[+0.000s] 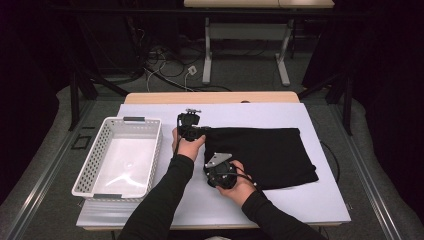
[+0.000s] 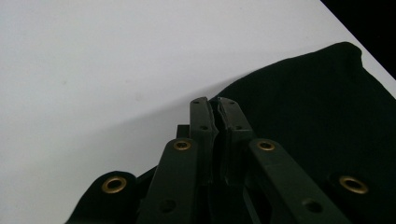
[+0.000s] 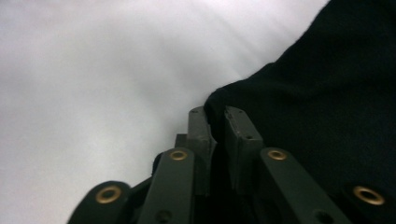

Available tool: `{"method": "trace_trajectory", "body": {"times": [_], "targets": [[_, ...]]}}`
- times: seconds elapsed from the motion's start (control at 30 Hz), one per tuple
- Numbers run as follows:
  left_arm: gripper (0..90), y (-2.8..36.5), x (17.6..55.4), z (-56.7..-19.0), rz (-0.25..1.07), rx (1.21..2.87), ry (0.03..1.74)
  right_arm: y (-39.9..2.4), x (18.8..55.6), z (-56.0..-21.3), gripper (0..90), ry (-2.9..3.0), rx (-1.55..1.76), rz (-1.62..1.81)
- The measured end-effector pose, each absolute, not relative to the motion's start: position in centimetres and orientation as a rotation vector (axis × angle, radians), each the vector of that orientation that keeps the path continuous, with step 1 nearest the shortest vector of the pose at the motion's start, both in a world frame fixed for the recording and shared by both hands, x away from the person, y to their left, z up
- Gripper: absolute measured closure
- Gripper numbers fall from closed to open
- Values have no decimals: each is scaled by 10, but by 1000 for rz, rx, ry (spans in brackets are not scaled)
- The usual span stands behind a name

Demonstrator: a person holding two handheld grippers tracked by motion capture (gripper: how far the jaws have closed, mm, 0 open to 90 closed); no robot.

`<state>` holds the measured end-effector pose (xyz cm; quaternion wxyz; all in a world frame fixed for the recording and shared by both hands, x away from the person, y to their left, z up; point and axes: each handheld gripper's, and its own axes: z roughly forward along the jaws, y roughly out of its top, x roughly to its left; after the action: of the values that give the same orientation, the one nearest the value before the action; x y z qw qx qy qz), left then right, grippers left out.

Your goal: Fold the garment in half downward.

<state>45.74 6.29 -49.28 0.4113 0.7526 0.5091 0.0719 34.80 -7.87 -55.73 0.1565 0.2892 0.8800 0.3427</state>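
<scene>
High view shows a black cloth [image 1: 260, 155] lying flat on a white table cover [image 1: 260, 112], a little right of the middle. The cover lies on a wooden table [image 1: 210, 97], whose far edge shows as a light strip. On the left part of the cover stands a white basket [image 1: 95, 160] with small holes in its walls, well apart from the cloth. Behind the table there is grey floor [image 1: 250, 75] with loose cables [image 1: 165, 70] and the legs of another table [image 1: 207, 55]; the rest of the room is dark.

The cloth is plain black, folded into a wide rectangle, with its left edge near the middle of the table.

The left gripper [image 1: 190, 126] is at the far left corner of the cloth, and the left hand [image 1: 189, 146] holds it from behind. In the left gripper view the left gripper [image 2: 215, 105] has its jaws pressed together on the edge of the cloth [image 2: 317, 116].

The right gripper [image 1: 220, 172] is at the near left corner, in the right hand [image 1: 239, 187], with both forearms in black sleeves [image 1: 160, 205]. In the right gripper view, which is somewhat blurred, the right gripper [image 3: 217, 116] has its jaws nearly together, and the corner of the cloth [image 3: 327, 93] seems to be pinched between them.
</scene>
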Motion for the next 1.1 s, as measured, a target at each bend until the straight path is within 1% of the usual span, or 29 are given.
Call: {"method": "trace_trajectory", "body": {"times": [0.13,0.33,0.7,1.1], "targets": [[856,63,457,-492,187,1892,1281,-81,351,-556,846,2529,866,999],[856,65,458,-491,192,1894,1283,-82,349,-551,852,2541,872,1047],[856,67,458,-484,232,1891,1281,-86,343,-527,854,2537,861,1168],[857,76,459,-471,263,1866,1284,-79,335,-502,854,2539,822,1288]]}}
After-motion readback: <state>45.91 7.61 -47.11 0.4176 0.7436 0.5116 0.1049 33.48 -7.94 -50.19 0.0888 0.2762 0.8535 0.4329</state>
